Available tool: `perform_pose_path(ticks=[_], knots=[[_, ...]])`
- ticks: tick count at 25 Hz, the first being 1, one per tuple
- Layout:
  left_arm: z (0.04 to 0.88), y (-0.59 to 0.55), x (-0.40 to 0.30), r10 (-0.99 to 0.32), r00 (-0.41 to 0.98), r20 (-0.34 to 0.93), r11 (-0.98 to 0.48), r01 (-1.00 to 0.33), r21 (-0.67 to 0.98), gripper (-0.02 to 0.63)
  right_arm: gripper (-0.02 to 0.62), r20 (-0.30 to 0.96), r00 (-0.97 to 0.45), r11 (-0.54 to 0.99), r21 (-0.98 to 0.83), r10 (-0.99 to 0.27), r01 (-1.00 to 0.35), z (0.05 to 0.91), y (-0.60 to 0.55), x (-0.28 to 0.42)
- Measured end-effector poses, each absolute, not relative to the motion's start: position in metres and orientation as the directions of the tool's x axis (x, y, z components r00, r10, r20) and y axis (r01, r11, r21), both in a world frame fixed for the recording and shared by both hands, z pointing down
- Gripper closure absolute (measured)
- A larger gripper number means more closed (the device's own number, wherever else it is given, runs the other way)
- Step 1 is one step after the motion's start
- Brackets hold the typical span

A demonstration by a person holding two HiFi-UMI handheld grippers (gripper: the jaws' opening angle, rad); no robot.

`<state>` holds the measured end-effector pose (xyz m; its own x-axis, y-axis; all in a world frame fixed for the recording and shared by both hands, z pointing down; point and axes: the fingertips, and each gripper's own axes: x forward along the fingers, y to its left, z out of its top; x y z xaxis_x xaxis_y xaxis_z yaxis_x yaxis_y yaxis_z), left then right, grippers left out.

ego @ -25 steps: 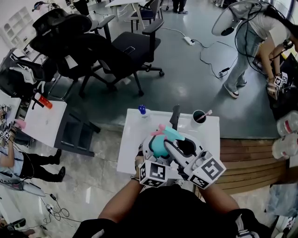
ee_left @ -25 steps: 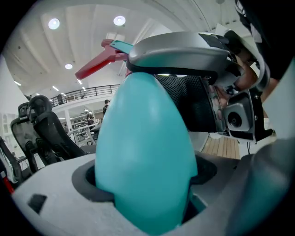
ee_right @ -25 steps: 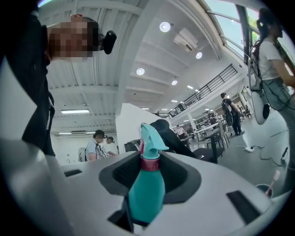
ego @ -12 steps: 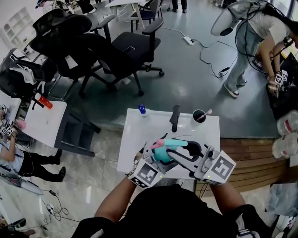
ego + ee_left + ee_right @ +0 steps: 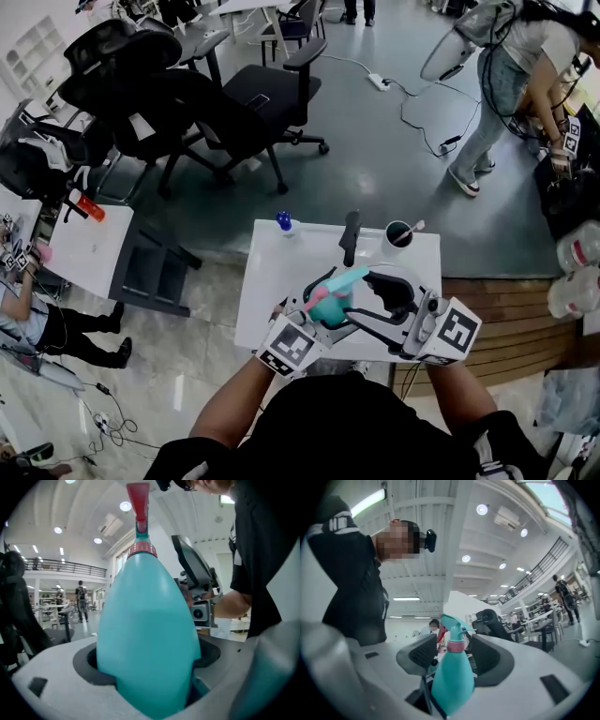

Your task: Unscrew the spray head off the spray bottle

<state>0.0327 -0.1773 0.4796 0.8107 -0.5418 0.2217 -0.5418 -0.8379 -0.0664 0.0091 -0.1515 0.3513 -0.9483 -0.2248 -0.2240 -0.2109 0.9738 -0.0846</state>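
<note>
A teal spray bottle [image 5: 328, 305] with a pink collar [image 5: 454, 645] and a teal spray head [image 5: 451, 622] is held over the white table [image 5: 272, 272]. My left gripper [image 5: 319, 317] is shut on the bottle's round body [image 5: 147, 634], which fills the space between its jaws. My right gripper [image 5: 453, 655] sits around the neck. Its jaws have just been opening, and the dark pads [image 5: 420, 654] stand apart from the collar on both sides. In the head view the right gripper [image 5: 382, 292] lies just right of the spray head.
At the table's far edge stand a small blue-capped bottle [image 5: 285, 221], a black upright object [image 5: 351, 236] and a black cup [image 5: 400, 234] with a stick in it. Office chairs [image 5: 216, 103] stand beyond. A person [image 5: 497, 84] bends at the upper right. Wooden boards [image 5: 497, 319] adjoin the table.
The bottle has tipped so its spray head points up and right. The right gripper has drawn back to the right and its jaws have opened off the head. Both marker cubes have spread apart.
</note>
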Motion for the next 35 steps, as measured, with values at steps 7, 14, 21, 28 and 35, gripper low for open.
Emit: perform_pose_path(ticks=[7, 14, 21, 28, 35], knots=[[0.51, -0.213, -0.014, -0.775, 0.55, 0.311, -0.601, -0.794, -0.093, 0.13, 0.445, -0.101, -0.888, 0.884, -0.19, -0.449, -0.426, 0.386, -0.17, 0.011], [0.524, -0.214, -0.017, -0.818, 0.459, 0.345, -0.528, -0.838, -0.139, 0.131, 0.443, -0.03, -0.855, 0.835, -0.234, -0.518, -0.498, 0.396, -0.18, -0.005], [0.524, -0.207, -0.005, -0.813, 0.467, 0.346, -0.548, -0.816, -0.185, 0.13, 0.443, -0.02, -0.846, 0.822, -0.249, -0.533, -0.512, 0.395, -0.183, -0.014], [0.522, -0.201, 0.005, -0.77, 0.546, 0.33, -0.615, -0.773, -0.157, 0.13, 0.46, -0.027, -0.867, 0.846, -0.235, -0.498, -0.479, 0.393, -0.18, -0.013], [0.499, -0.169, 0.029, -0.528, 0.812, 0.248, -0.849, -0.512, -0.13, 0.13, 0.462, -0.087, -0.969, 0.969, -0.103, -0.233, -0.224, 0.376, -0.151, -0.012]])
